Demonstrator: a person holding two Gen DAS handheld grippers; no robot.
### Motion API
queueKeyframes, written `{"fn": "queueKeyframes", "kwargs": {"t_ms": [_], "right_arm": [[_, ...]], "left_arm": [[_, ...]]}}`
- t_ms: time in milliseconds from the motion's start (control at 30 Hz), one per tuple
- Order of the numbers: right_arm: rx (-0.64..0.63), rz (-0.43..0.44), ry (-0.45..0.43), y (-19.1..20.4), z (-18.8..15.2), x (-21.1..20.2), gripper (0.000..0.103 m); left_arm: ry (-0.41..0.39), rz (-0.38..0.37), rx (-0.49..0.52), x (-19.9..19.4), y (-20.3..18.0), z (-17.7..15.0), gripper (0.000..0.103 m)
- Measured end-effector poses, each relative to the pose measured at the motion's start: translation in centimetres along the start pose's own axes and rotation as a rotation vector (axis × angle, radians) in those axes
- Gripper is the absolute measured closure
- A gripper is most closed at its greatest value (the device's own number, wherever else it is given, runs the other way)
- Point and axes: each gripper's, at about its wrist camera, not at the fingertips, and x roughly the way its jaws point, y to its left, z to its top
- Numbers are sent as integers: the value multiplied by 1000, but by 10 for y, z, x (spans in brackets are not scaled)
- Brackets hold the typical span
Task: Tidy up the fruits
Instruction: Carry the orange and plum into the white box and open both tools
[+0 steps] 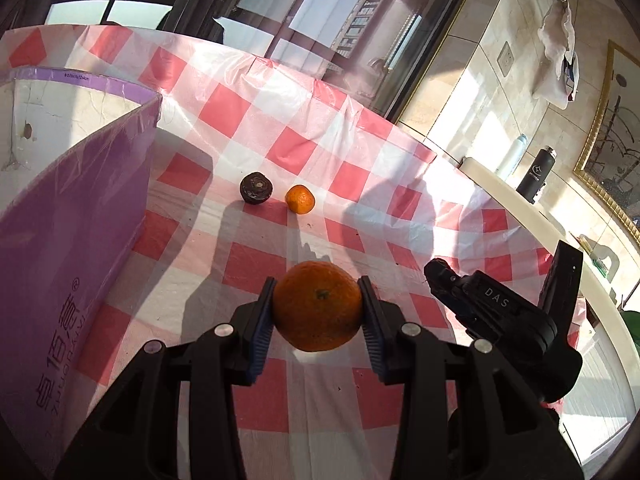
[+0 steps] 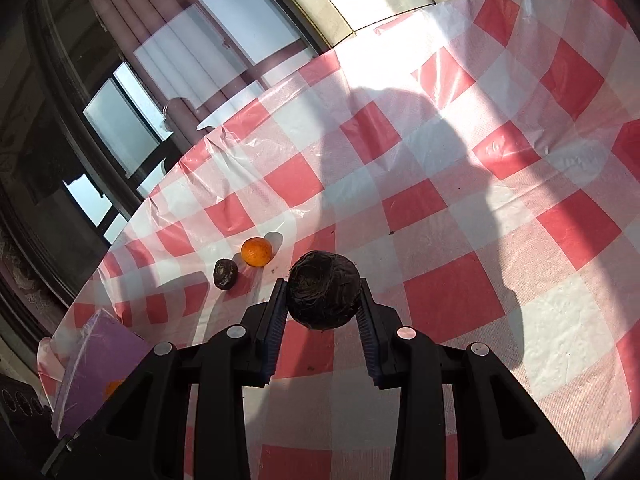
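- Orange (image 1: 317,306) sits between the left gripper (image 1: 317,308) jaws, both pads pressed on its sides, held above the checked worktop (image 1: 360,168).
- Dark wrinkled fruit (image 2: 323,290) clamped likewise in the right gripper (image 2: 323,300) jaws.
- Small orange (image 1: 300,199) and small dark fruit (image 1: 256,188) lie side by side on the worktop.
- Purple box (image 1: 72,240) stands at left.

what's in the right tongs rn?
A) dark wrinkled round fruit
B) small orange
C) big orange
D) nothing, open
A: in the right wrist view the right tongs are clamped on the dark wrinkled fruit, pads pressing both its sides; the big orange sits in the left tongs, and the small orange lies on the tablecloth.
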Motion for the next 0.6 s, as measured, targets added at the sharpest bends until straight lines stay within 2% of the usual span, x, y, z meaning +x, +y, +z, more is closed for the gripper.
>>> {"fn": "queueKeyframes", "kwargs": {"t_ms": [67, 167, 267, 400, 600], "right_arm": [[-21, 25, -1, 14, -20, -20, 69], [-18, 101, 6, 37, -48, -40, 69], [-68, 165, 41, 76, -65, -47, 69], [-241, 265, 69, 155, -78, -58, 69], [-444, 386, 113, 257, -105, -69, 69]], "left_arm": [[-30, -38, 56, -37, -12, -8, 63], [-105, -55, 122, -94, -18, -5, 63], [-190, -25, 97, -145, -4, 13, 63], [-238, 69, 51, -193, 29, 38, 63], [-227, 359, 82, -230, 88, 68, 62]]}}
